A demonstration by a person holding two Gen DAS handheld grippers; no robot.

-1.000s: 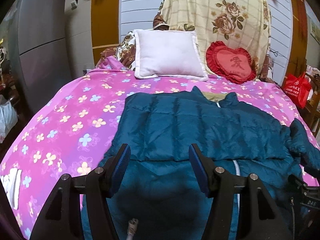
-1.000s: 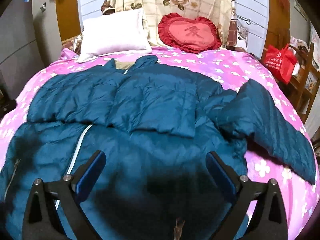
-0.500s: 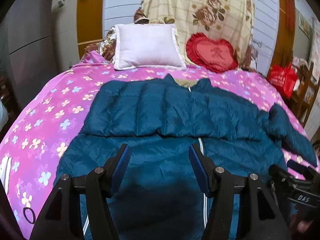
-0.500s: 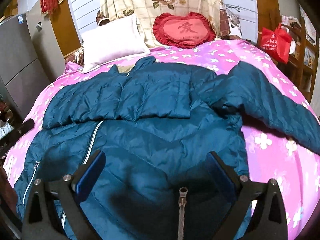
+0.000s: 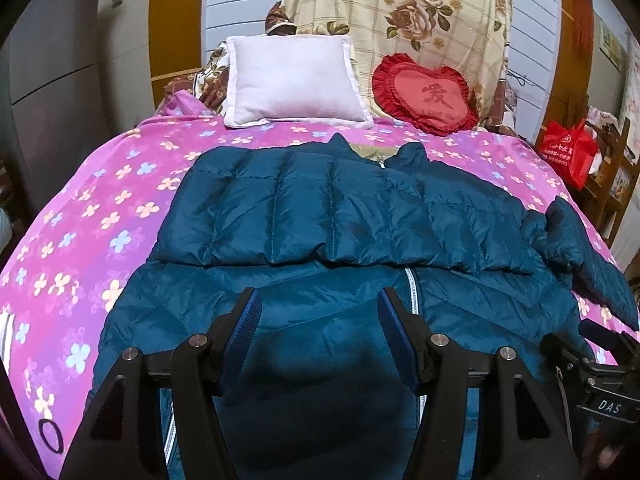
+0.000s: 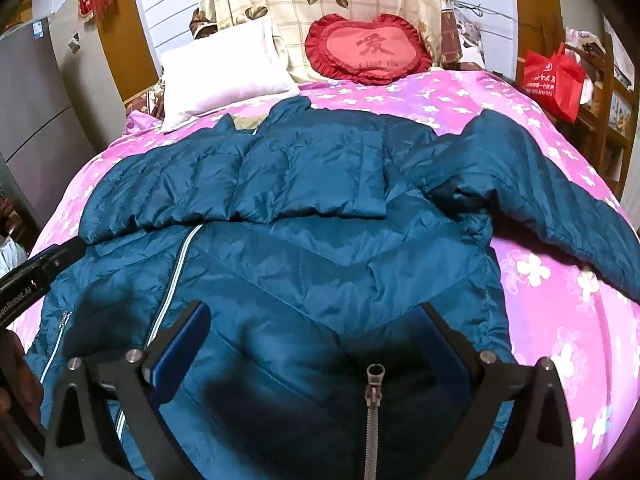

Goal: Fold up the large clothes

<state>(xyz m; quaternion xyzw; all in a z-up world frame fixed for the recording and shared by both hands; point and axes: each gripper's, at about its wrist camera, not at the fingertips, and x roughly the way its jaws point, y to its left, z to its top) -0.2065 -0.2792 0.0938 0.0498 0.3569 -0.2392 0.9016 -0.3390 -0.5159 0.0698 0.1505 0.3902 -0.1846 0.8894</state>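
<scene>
A large teal puffer jacket (image 5: 320,220) lies flat on the pink flowered bed (image 5: 100,208), collar toward the pillows; it also shows in the right wrist view (image 6: 320,240). One sleeve is folded across the chest (image 6: 312,176). The other sleeve (image 6: 540,192) stretches out to the right over the bedspread. My left gripper (image 5: 318,320) is open and empty above the jacket's lower left part. My right gripper (image 6: 316,332) is open and empty above the lower hem, where a zipper pull (image 6: 374,380) shows.
A white pillow (image 5: 296,80) and a red heart cushion (image 5: 424,98) lean on a floral-draped headboard. A red bag (image 6: 554,78) sits on wooden furniture at the right. A grey cabinet (image 5: 48,92) stands at the left. The bed's edges drop off on both sides.
Both grippers have pulled back toward the foot of the bed and risen, so more of the lower jacket and its zipper shows. Both stay open. The jacket has not moved.
</scene>
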